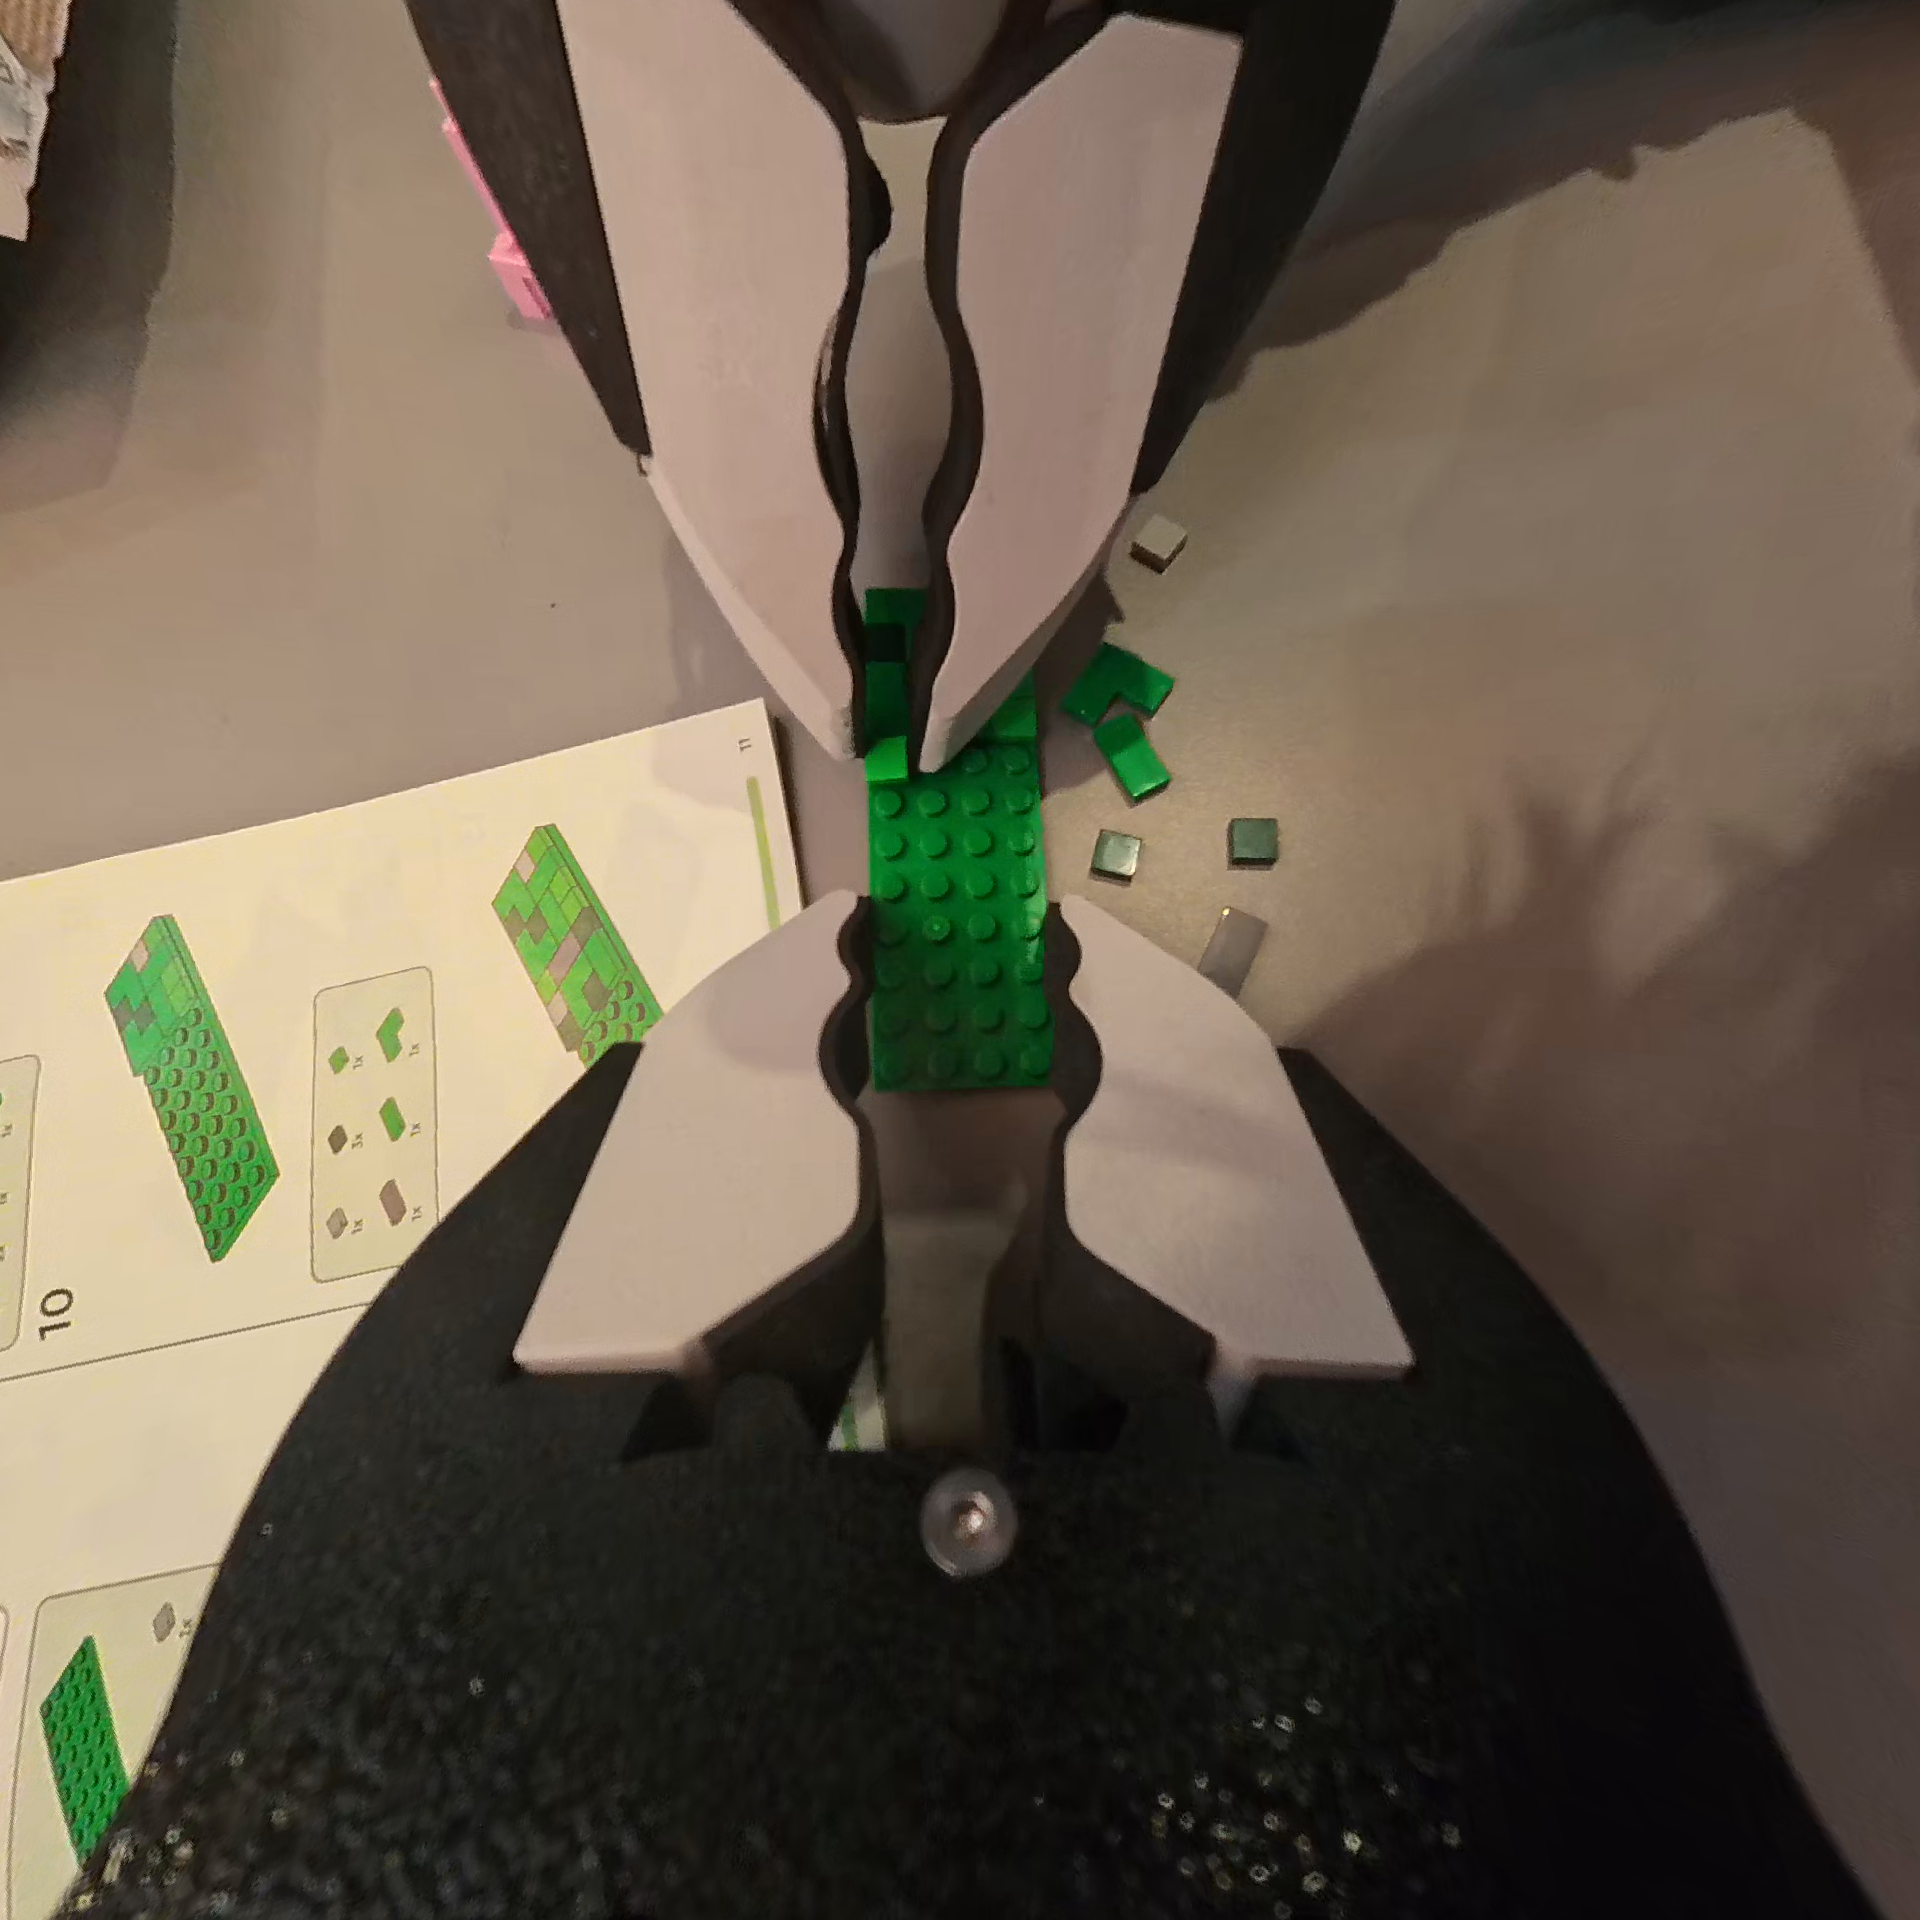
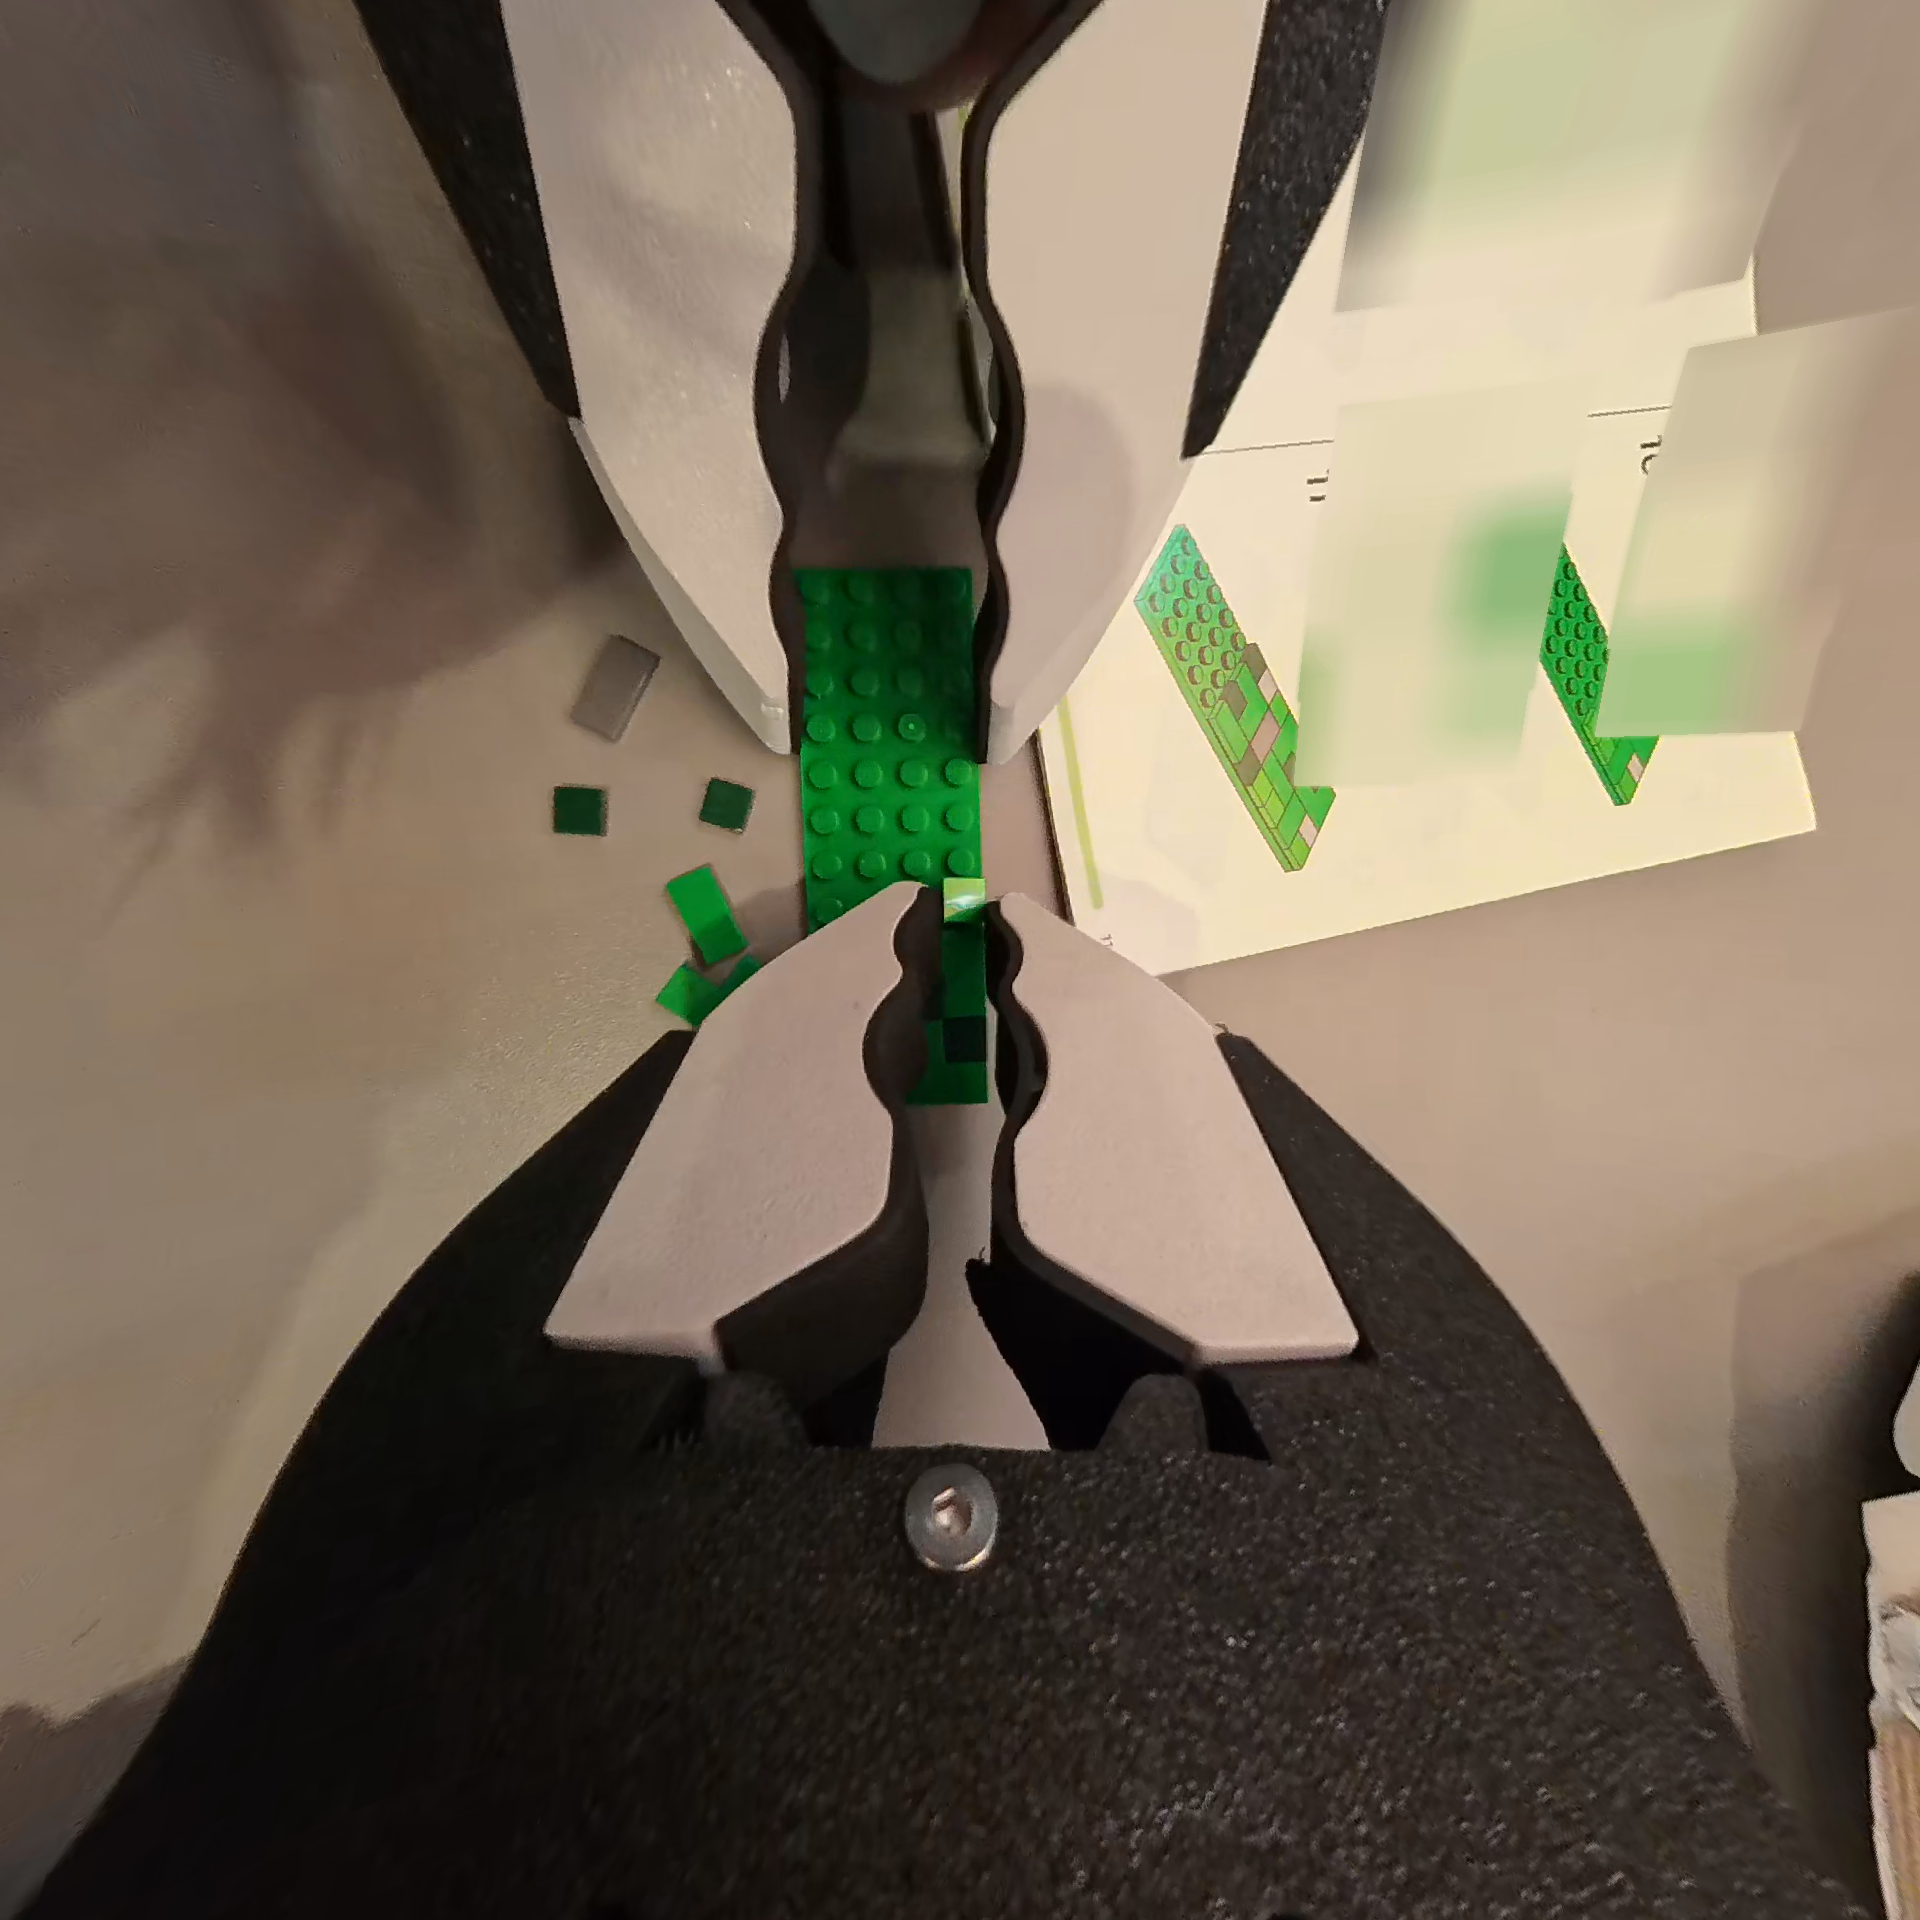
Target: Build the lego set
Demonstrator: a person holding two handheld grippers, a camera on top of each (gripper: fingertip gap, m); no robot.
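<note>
A long green studded plate [image 1: 956, 862] lies on the grey table. My left gripper [image 1: 958, 920] is shut on the plate's long sides near one end; it also shows in the right wrist view [image 2: 883, 743]. My right gripper [image 2: 958, 899] is shut on a small bright green tile [image 2: 961, 896] and holds it down on the plate [image 2: 883, 790], next to several green and dark green tiles [image 2: 961, 1039] fixed on the plate's other end. The right gripper [image 1: 888, 750] comes in from the top of the left wrist view, facing the left one.
Loose pieces lie beside the plate: green tiles [image 1: 1117, 681] [image 1: 1132, 758], dark green tiles [image 1: 1117, 854] [image 1: 1252, 840], a long grey tile [image 1: 1233, 948], a small grey tile [image 1: 1158, 540]. An open instruction booklet [image 1: 312, 1039] lies on the other side. A pink piece [image 1: 514, 270] sits farther off. Less than 4 cm separates the two grippers' tips.
</note>
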